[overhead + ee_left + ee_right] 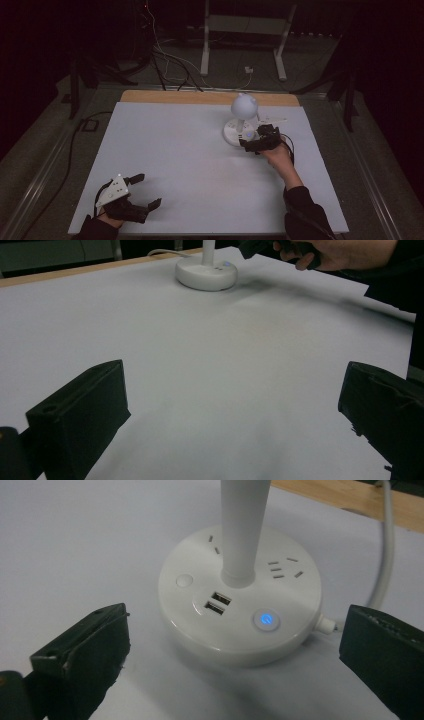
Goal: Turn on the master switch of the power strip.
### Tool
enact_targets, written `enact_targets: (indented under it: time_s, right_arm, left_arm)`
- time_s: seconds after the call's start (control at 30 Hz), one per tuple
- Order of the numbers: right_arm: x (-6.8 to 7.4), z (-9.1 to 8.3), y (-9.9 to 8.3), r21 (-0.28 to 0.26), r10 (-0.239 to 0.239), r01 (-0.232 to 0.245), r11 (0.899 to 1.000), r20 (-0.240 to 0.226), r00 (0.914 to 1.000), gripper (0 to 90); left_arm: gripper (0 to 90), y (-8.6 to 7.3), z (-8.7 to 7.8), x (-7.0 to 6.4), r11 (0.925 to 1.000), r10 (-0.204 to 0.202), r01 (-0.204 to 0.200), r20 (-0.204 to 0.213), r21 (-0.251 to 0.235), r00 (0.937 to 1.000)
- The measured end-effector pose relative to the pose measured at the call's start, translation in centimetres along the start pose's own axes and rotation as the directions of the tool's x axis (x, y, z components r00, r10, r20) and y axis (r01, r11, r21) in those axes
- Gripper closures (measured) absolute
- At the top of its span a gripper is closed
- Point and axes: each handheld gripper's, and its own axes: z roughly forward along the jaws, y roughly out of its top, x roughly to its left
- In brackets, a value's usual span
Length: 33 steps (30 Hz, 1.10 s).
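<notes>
In the high view, a white desk lamp (pixel 240 122) stands on the far right part of the white worktop (pixel 175 150), with a round head on a short stem over a round flat base. The right hand-held gripper (pixel 252 143) sits just at the near right edge of that base, its jaws spread and holding nothing; whether they touch the base I cannot tell from here. The person's right hand (pixel 277 155) and dark sleeve run back toward the near edge. The left hand-held gripper (pixel 142 190) lies well apart from the lamp, at the near left corner of the worktop, jaws wide open and empty, a grey three-cornered plate on top. A white cable (pixel 270 120) leaves the lamp toward the far right. Beyond the worktop's wooden far edge stand a white frame (pixel 245 40) and loose wires on the floor.

In the left gripper view, the two black jaws stand far apart over bare worktop with nothing between them. The lamp base (pixel 206 274) is far ahead, and the right hand (pixel 345 252) holds its gripper just beside it.

In the right gripper view, the lamp base (pixel 240 610) lies between the open jaws and slightly ahead of them, touching neither. The stem (pixel 243 530) rises from its middle. On top are two USB ports (pixel 215 604), a lit blue power button (pixel 265 620), a plain round button (pixel 184 580) and socket slots. The cable (pixel 382 555) curves off at right. No writing can be read.
</notes>
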Motion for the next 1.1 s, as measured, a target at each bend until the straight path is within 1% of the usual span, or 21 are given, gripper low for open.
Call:
enact_targets:
  time_s: [0.1,0.17,0.23,0.3,0.33,0.37,0.4,0.47,0.5,0.57,0.6,0.67,0.7,0.97,1.0,1.07,1.1]
  right_arm:
    - [0.0,-0.4,-0.1,0.0,0.007,-0.007,1.0,-0.005,1.0,0.0]
    - [0.1,-0.6,-0.2,0.001,0.015,-0.015,1.0,-0.024,0.9996,0.0]
    - [0.2,-0.8,-0.3,0.004,0.015,-0.015,1.0,-0.022,0.9997,0.0]
    - [0.3,-1.1,-0.5,0.004,0.022,-0.022,1.0,-0.043,0.9988,0.0]
    - [0.5,-1.4,-0.7,-0.002,0.016,-0.016,1.0,-0.067,0.9976,0.0]
    - [0.5,-1.4,-0.7,-0.002,0.016,-0.016,1.0,-0.067,0.9976,0.0]
    - [0.6,-1.5,-0.9,-0.003,0.013,-0.014,1.0,-0.083,0.9965,0.0]
    - [0.8,-1.7,-1.2,-0.012,0.001,-0.002,1.0,-0.088,0.9961,0.0]
    - [0.9,-1.9,-1.4,-0.013,0.002,-0.003,1.0,-0.095,0.9955,0.0]
    - [1.0,-2.1,-1.9,-0.01,-0.002,0.001,1.0,-0.109,0.9941,0.0]
    - [1.2,-2.3,-2.4,-0.01,-0.005,0.004,1.0,-0.117,0.9931,0.0]
    - [1.3,-2.5,-2.6,0.0,-0.004,0.004,1.0,-0.124,0.9923,0.0]
    - [1.4,-2.6,-2.9,-0.001,-0.01,0.01,1.0,-0.119,0.9929,0.0]
    - [2.2,-4.1,-4.8,-0.019,-0.013,0.01,1.0,-0.143,0.9897,0.0]
    - [2.5,-4.4,-5.3,-0.018,-0.028,0.025,1.0,-0.138,0.9901,0.0]
    - [2.7,-4.6,-5.6,-0.019,-0.033,0.03,0.999,-0.132,0.9908,0.0]
    - [2.8,-4.7,-6.0,-0.021,-0.031,0.029,0.999,-0.137,0.9901,0.0]
  left_arm:
    - [0.2,0.0,0.0,0.0,1.0,0.0,0.0,0.001,0.0,1.0]
    - [0.2,0.0,0.0,0.0,1.0,-0.001,0.001,0.002,-0.001,1.0]
    - [0.2,0.0,-0.1,0.0,1.0,-0.001,0.001,0.002,-0.003,1.0]
    - [0.2,0.0,-0.1,0.0,1.0,-0.001,0.001,0.003,-0.003,1.0]
    - [0.2,0.0,-0.1,0.0,1.0,-0.002,0.002,0.003,-0.004,1.0]
    - [0.2,0.0,-0.1,0.0,1.0,-0.002,0.002,0.003,-0.004,1.0]
    - [0.2,0.0,-0.1,0.0,1.0,-0.002,0.002,0.003,-0.004,1.0]
    - [0.2,0.0,-0.1,0.0,1.0,-0.002,0.002,0.004,-0.004,1.0]
    - [0.2,0.0,-0.1,0.0,1.0,-0.002,0.002,0.004,-0.004,1.0]
    - [0.2,0.1,-0.1,-0.1,1.0,0.0,0.0,0.005,-0.004,1.0]
    - [0.2,0.1,-0.1,-0.1,1.0,0.0,0.0,0.006,-0.005,1.0]
    - [0.2,0.1,-0.1,-0.1,1.0,0.0,0.0,0.006,-0.004,1.0]
    - [0.2,0.1,-0.1,-0.1,1.0,0.0,0.0,0.006,-0.004,1.0]
    - [0.2,0.1,-0.1,-0.1,1.0,-0.001,0.001,0.005,-0.004,1.0]
    - [0.2,0.1,-0.1,-0.1,1.0,-0.001,0.001,0.006,-0.004,1.0]
    - [0.2,0.0,-0.1,-0.1,1.0,-0.001,0.001,0.006,-0.003,1.0]
    - [0.2,0.0,-0.1,-0.1,1.0,-0.001,0.001,0.007,-0.003,1.0]
